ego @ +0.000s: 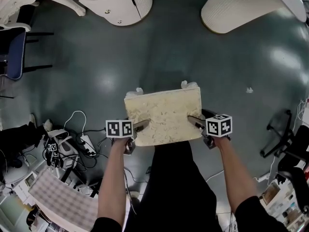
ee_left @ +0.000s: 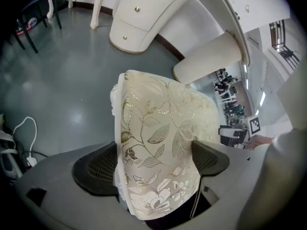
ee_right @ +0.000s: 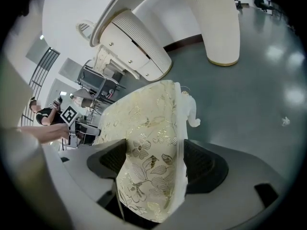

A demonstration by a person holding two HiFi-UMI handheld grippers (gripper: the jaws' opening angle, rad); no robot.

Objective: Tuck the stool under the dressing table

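The stool (ego: 164,115) has a cream seat with a gold leaf pattern and white legs, and it sits on the grey floor in front of me. My left gripper (ego: 142,126) straddles the seat's left edge (ee_left: 158,143) with its jaws spread wide. My right gripper (ego: 194,122) is at the right edge (ee_right: 148,143), and its pads lie against both faces of the seat. The white dressing table (ego: 116,4) stands farther off, apart from the stool. It has a drawer unit with brass knobs (ee_left: 139,28) and a ribbed pedestal (ego: 241,6).
A blue chair (ego: 14,52) stands at the far left. White cables and a power strip (ego: 82,144) lie on the floor at my left. A black chair base (ego: 280,134) is at the right. Open grey floor (ego: 159,57) lies between the stool and the table.
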